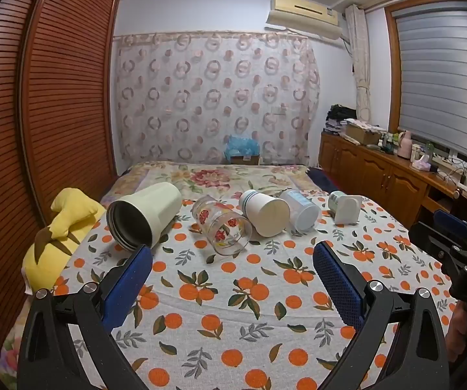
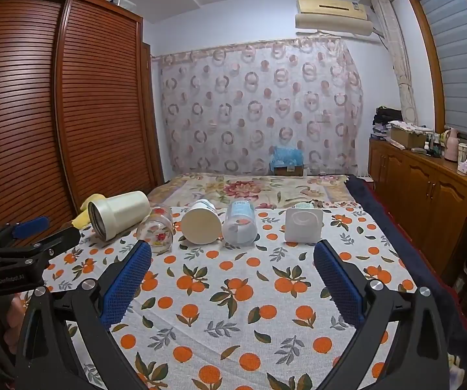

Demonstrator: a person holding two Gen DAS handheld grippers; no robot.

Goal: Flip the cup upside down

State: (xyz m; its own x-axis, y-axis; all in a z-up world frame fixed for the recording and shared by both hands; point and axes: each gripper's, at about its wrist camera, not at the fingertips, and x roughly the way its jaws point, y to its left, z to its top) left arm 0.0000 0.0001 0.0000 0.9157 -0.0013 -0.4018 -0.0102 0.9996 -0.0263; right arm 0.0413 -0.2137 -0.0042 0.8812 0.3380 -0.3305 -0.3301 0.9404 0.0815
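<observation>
I hold one gripper in each hand, both tilted slightly downward over the orange-print cloth (image 1: pixel 233 292) on the bed. My left gripper (image 1: pixel 232 253) has its jaws fully released, nothing between the blue pads. My right gripper (image 2: pixel 232 253) is likewise released and empty. In the left wrist view, the right gripper sits at the right edge with part of my hand below it; in the right wrist view, the left gripper sits at the left edge.

Five cups lie on their sides in a row across the cloth, beyond both grippers:
- cream tumbler (image 1: pixel 144 214), far left, mouth toward me;
- printed glass (image 1: pixel 222 226), beside it;
- white cup (image 1: pixel 264 213), base toward me;
- translucent cup (image 1: pixel 300 209), touching the white cup;
- square-based cup (image 1: pixel 345 208), set apart on the right.

A yellow cushion (image 1: pixel 61 230) lies at the cloth's left edge, beside the tumbler. A louvred wardrobe (image 1: pixel 54 97) bounds the left; wooden cabinets (image 2: pixel 428 201) bound the right. The near cloth between grippers and cups is open.
</observation>
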